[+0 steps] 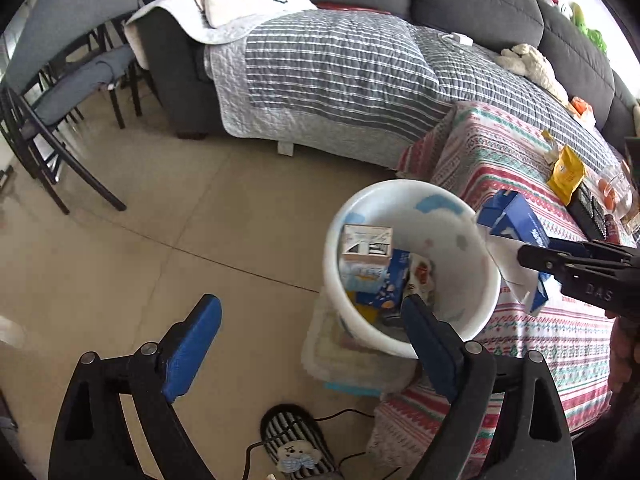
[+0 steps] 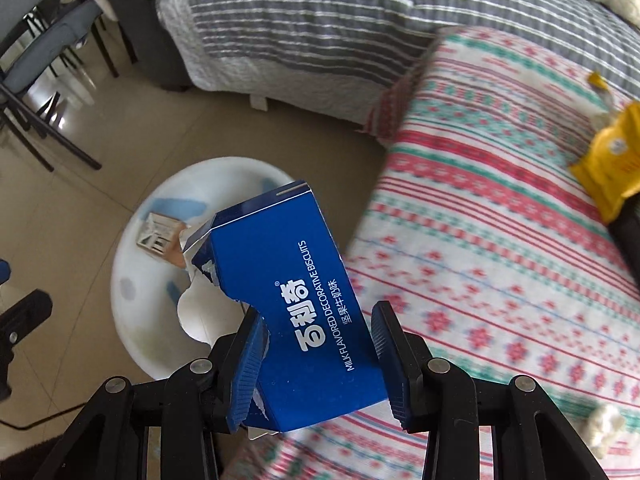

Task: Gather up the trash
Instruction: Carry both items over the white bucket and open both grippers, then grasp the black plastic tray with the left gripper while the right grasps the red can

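Observation:
A white trash bin (image 1: 472, 316) stands on the floor beside the patterned table and holds several boxes and wrappers; it also shows in the right wrist view (image 2: 132, 304). My right gripper (image 2: 316, 360) is shut on a torn blue biscuit box (image 2: 296, 292) and holds it in the air by the bin's rim, at the table's edge. In the left wrist view the box (image 1: 516, 224) and the right gripper (image 1: 524, 258) hang over the bin's right rim. My left gripper (image 1: 312, 316) is open and empty, above the floor at the bin's near side.
The table (image 1: 520, 176) has a red and green patterned cloth and carries a yellow snack bag (image 1: 566, 172), a remote and other items. A grey sofa with a striped quilt (image 1: 332, 64) is behind. Black chairs (image 1: 52, 120) stand left. A striped slipper (image 1: 296, 448) and cable lie near.

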Demonstrator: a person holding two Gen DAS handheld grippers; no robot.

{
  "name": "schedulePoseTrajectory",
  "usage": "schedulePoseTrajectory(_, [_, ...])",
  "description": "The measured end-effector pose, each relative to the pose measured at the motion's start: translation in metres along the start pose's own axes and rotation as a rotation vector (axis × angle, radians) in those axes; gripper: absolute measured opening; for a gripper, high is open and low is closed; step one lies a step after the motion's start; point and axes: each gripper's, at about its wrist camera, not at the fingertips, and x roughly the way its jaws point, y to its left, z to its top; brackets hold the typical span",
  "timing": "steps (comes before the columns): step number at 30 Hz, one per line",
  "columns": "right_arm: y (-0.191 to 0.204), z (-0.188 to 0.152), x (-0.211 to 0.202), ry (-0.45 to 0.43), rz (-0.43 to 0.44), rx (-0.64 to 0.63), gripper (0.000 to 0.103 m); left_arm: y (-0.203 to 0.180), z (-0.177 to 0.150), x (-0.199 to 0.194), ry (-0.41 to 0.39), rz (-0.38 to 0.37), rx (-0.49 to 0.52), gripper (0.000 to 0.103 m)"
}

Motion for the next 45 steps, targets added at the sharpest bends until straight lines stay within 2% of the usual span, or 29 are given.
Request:
schedulePoseTrajectory(8, [0.021, 0.009, 0.009, -0.024, 0.003, -0.007, 0.049, 0.007, -0.002, -0.003, -0.006, -0.009, -0.008, 0.093])
schedulePoseTrajectory(9, [0.020, 0.010, 0.009, -0.026, 0.015, -0.001, 0.052, 0.007, -0.002, -0.004, -0.007, -0.010, -0.008, 0.093])
schedulePoseTrajectory(10, [0.019, 0.012, 0.008, -0.030, 0.030, 0.010, 0.062, 0.007, -0.002, -0.004, -0.008, -0.012, -0.008, 0.093])
schedulePoseTrajectory(13, [0.017, 0.013, 0.002, -0.057, 0.057, 0.033, 0.085, 0.004, -0.002, -0.006, -0.012, -0.015, -0.003, 0.093])
schedulePoseTrajectory(16, [0.014, 0.013, -0.007, -0.086, 0.039, 0.021, 0.098, -0.001, -0.002, -0.006, -0.012, -0.016, 0.007, 0.093])
schedulePoseTrajectory(18, [0.012, 0.010, -0.014, -0.113, 0.023, 0.014, 0.102, -0.003, -0.002, -0.006, -0.011, -0.016, 0.014, 0.093])
schedulePoseTrajectory(23, [-0.006, 0.004, -0.032, -0.166, -0.011, -0.008, 0.103, -0.015, 0.000, -0.008, -0.015, -0.024, 0.030, 0.093])
schedulePoseTrajectory(31, [-0.049, -0.017, -0.053, -0.148, -0.094, -0.020, 0.103, -0.047, 0.008, -0.014, -0.025, -0.056, 0.064, 0.093])
schedulePoseTrajectory(36, [-0.094, -0.031, -0.066, -0.128, -0.113, 0.047, 0.103, -0.076, 0.014, -0.014, -0.020, -0.070, 0.106, 0.093])
schedulePoseTrajectory(40, [-0.133, -0.040, -0.079, -0.131, -0.184, 0.088, 0.103, -0.100, 0.018, -0.011, -0.008, -0.087, 0.127, 0.093])
schedulePoseTrajectory(45, [-0.202, -0.048, -0.091, -0.132, -0.251, 0.236, 0.103, -0.131, 0.025, -0.006, 0.002, -0.104, 0.154, 0.093])
